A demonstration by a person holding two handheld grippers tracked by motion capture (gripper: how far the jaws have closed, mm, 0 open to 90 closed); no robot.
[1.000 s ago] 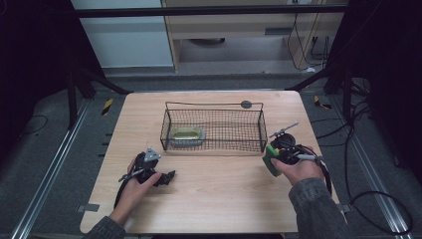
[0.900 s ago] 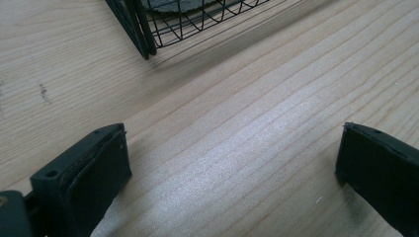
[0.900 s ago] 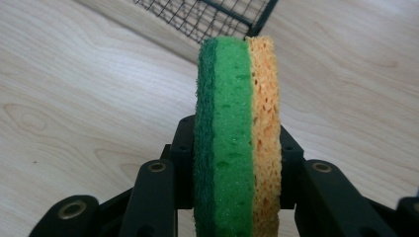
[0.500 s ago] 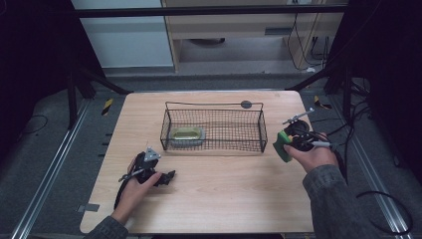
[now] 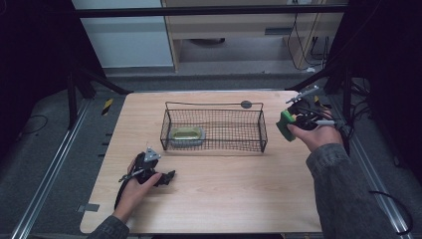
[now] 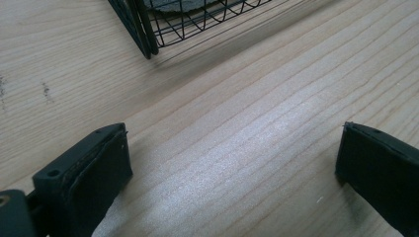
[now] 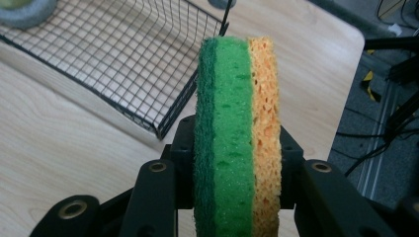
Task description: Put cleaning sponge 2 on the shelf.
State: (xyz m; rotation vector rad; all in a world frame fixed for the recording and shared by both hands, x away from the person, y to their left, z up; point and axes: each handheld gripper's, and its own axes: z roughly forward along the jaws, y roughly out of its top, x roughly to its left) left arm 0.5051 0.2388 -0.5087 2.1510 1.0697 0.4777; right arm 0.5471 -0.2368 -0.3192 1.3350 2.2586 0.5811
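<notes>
Two tongs: right tongs (image 7: 237, 163) clenched on sponge (image 7: 237, 133), raised beside wire basket (image 5: 214, 127) near worktop (image 5: 224, 199) right edge, likely for dropping in; left tongs (image 6: 232, 163) released, resting near front-left corner.

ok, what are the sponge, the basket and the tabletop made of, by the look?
Sponge: porous foam, it seems, in green and orange layers with open pores, plus a darker, fibrous green scouring face. Basket: thin black wire mesh, probably coated metal with a matte finish. Tabletop: pale wood or wood-look laminate, smooth, with straight grain lines; which one is unclear.
</notes>
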